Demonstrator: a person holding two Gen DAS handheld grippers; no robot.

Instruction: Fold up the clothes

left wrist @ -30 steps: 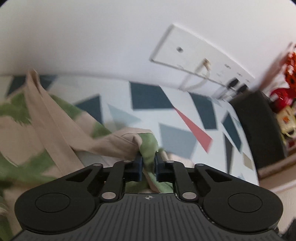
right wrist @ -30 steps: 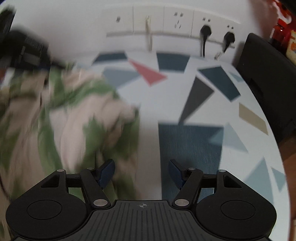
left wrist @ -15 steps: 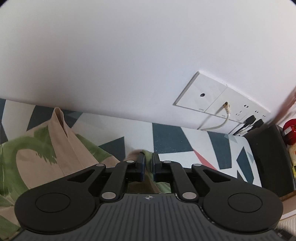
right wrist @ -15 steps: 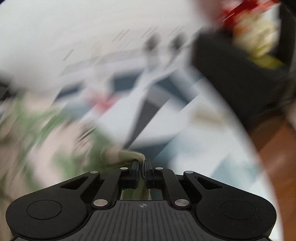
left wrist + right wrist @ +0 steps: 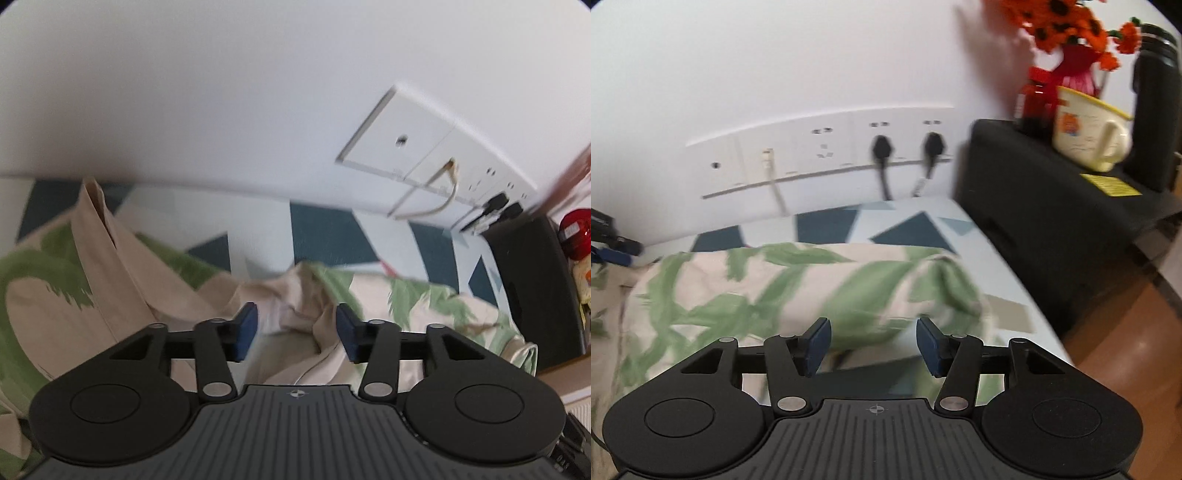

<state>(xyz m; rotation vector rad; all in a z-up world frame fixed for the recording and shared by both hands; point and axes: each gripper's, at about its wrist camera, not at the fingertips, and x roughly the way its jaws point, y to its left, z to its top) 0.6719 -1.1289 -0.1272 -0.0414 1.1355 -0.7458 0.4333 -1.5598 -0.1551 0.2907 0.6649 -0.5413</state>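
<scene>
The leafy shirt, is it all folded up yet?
Not quite. One fold looks done: the leaf-print garment lies doubled over on the patterned table. Nothing is in hand; the left gripper and right gripper have open jaws. The bunched middle needs smoothing.

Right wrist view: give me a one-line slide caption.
Open right gripper poised over the beige, green-leaf garment lying on the patterned tabletop, wall sockets behind.
</scene>
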